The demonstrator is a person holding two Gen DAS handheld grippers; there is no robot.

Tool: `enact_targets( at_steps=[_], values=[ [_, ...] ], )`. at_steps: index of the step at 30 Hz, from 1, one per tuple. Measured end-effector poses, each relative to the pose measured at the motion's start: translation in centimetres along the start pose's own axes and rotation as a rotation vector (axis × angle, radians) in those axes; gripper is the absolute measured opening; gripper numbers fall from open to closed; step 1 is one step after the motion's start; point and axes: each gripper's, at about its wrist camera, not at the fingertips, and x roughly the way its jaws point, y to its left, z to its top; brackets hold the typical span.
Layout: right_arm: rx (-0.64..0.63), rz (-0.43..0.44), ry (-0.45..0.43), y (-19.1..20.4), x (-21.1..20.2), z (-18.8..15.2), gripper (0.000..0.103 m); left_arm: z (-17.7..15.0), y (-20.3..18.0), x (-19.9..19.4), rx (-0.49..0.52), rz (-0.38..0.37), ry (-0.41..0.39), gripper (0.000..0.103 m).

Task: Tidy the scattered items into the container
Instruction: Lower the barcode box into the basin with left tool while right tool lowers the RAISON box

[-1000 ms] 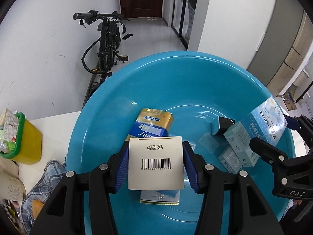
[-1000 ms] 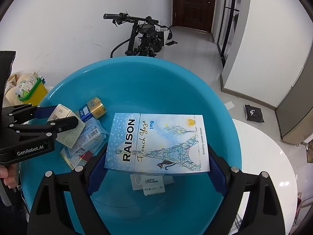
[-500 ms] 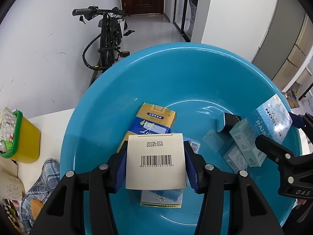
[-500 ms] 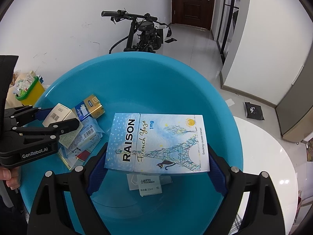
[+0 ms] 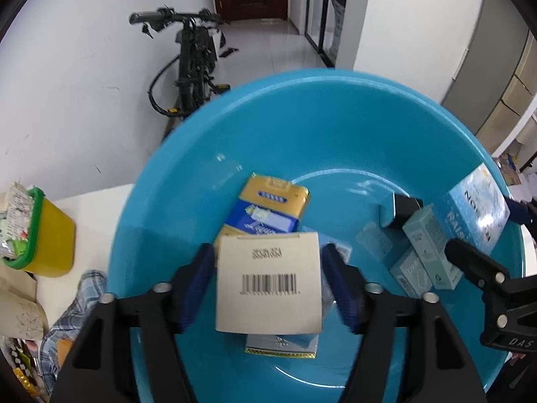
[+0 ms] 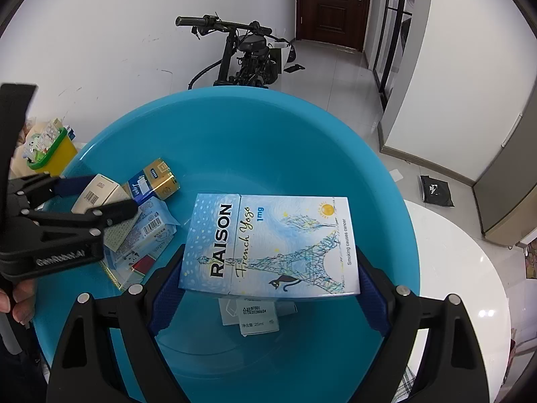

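Note:
A big blue basin (image 5: 335, 127) (image 6: 261, 134) lies under both grippers. My left gripper (image 5: 268, 268) is shut on a white barcode box (image 5: 268, 285) above the basin; it also shows in the right wrist view (image 6: 97, 194). My right gripper (image 6: 268, 268) is shut on a light-blue RAISON box (image 6: 272, 241), also seen in the left wrist view (image 5: 476, 208). In the basin lie a gold and blue pack (image 5: 272, 205) (image 6: 154, 181), small teal boxes (image 5: 426, 245), a black box (image 5: 402, 208) and a blue tissue pack (image 6: 151, 228).
A yellow bin with a green rim (image 5: 40, 231) (image 6: 50, 147) stands on the white table left of the basin. A plaid cloth (image 5: 74, 302) lies near it. A black bicycle (image 6: 241, 57) leans at the wall behind. The white table (image 6: 463, 285) extends right.
Both grippers have lifted and pulled back slightly over the basin with their boxes still held. The left view is now motion-blurred.

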Motion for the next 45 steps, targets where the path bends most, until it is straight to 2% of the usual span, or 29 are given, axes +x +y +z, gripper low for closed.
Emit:
enact_targets(
  at_steps=[2, 6, 7, 9, 13, 16, 21, 31, 45],
  values=[
    [0.0, 0.0, -0.002, -0.1, -0.1, 0.0, 0.088, 0.1, 0.3, -0.8, -0.029, -0.03, -0.025, 0.073],
    [-0.002, 0.0, -0.005, 0.0, -0.2, 0.0, 0.088, 0.4, 1.5, -2.3, -0.084, -0.089, -0.08, 0.081],
    [-0.001, 0.0, -0.004, 0.0, -0.2, 0.0, 0.088, 0.5, 1.7, -2.8, -0.093, -0.092, -0.1, 0.081],
    [0.0, 0.0, -0.004, 0.0, -0.2, 0.0, 0.088, 0.5, 1.9, -3.8, -0.092, -0.074, -0.137, 0.088],
    [-0.001, 0.0, -0.004, 0.0, -0.2, 0.0, 0.088, 0.5, 1.7, -4.9, -0.062, -0.059, -0.16, 0.089],
    [-0.002, 0.0, -0.001, 0.0, -0.1, 0.0, 0.088, 0.6, 1.9, -4.9, -0.066, -0.079, -0.155, 0.089],
    [-0.004, 0.001, 0.01, 0.2, 0.1, 0.0, 0.088, 1.0, 2.1, -4.1, -0.064, -0.057, -0.132, 0.089],
    [0.006, 0.008, 0.029, 0.0, 0.4, -0.3, 0.088, 0.9, 2.1, -3.1, -0.061, -0.065, -0.093, 0.089],
    [0.011, -0.002, 0.065, -0.4, 0.8, -0.8, 0.088, 0.9, 2.4, -3.1, -0.071, -0.05, -0.097, 0.089]
  ],
)
